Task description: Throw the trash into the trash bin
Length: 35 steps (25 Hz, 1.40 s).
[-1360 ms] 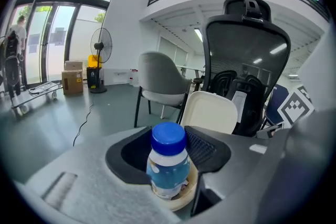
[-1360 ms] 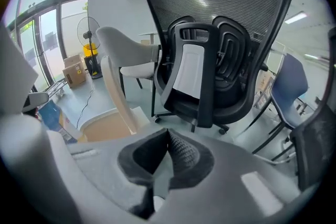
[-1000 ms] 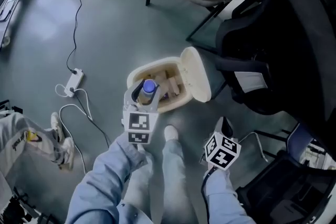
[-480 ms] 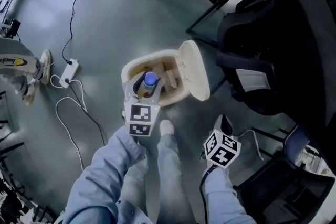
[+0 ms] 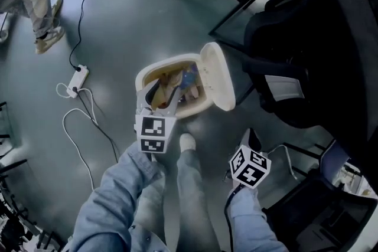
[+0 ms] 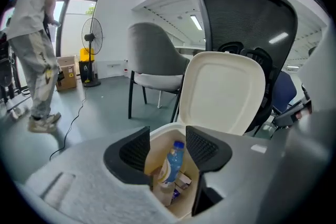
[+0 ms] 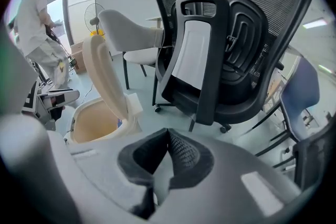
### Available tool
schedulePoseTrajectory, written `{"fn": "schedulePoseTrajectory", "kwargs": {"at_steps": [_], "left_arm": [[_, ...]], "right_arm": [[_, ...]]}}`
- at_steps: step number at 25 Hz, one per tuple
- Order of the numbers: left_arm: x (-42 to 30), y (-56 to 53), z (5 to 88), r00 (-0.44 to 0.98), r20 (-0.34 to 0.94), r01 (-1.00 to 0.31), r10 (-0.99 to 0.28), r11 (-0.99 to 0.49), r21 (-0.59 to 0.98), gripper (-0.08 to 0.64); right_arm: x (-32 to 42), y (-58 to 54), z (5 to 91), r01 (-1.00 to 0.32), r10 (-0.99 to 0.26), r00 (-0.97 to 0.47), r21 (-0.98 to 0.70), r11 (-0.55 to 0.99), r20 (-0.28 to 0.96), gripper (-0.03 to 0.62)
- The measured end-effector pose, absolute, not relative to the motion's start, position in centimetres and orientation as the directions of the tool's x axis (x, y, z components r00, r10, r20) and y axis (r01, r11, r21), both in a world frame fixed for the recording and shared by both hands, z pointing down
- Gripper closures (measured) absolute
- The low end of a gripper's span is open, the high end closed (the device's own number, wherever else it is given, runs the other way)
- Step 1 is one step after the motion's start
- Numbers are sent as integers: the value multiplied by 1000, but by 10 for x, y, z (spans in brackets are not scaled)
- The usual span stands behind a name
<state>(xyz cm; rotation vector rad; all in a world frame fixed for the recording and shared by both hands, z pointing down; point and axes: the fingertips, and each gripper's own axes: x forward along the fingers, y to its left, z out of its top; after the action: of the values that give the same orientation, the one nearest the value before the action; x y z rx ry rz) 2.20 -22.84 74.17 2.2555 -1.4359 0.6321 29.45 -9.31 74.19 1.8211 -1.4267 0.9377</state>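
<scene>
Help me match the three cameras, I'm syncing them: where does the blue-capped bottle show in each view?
Head view: bottle at centre, inside the open trash bin.
Left gripper view: bottle low centre, leaning in the bin.
Right gripper view: not clearly seen; the bin's inside is mostly hidden.
Shared landmark: the bin's raised lid.

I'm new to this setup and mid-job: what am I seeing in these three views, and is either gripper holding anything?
There is no robot here. A person carries a two-jaw gripper in each hand. The top-down picture comes from a camera on their head. The other two cameras ride on the grippers and look along the jaws. A trash bin stands on the floor with its lid swung open. The left gripper is over it, jaws opening, and the bottle sits down in the bin, clear of the pads. The right gripper is shut and empty, off to the side.
</scene>
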Motion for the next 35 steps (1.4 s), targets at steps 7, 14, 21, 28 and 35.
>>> {"fn": "schedulePoseTrajectory", "kwargs": {"at_steps": [7,14,21,28,35], "left_arm": [[17,-221,740,366,561,-919,-743,-385,90,334],[10,-214,734,356,558,-924,-749,-372,89,339],[-2,-207,718,342,542,-933,-768,-348,95,354],[-18,-181,652,347,526,-935,-776,-332,126,359],[-59,-150,565,293,546,-955,-785,-272,121,436]], "right_arm": [[293,-88,743,-976,-524,155,49,-210,838,589],[289,-85,743,-978,-526,148,45,-203,837,589],[280,-85,738,-980,-544,139,34,-198,827,589],[256,-94,688,-987,-594,104,8,-162,798,589],[219,-99,602,-999,-657,34,2,-50,753,589]]}}
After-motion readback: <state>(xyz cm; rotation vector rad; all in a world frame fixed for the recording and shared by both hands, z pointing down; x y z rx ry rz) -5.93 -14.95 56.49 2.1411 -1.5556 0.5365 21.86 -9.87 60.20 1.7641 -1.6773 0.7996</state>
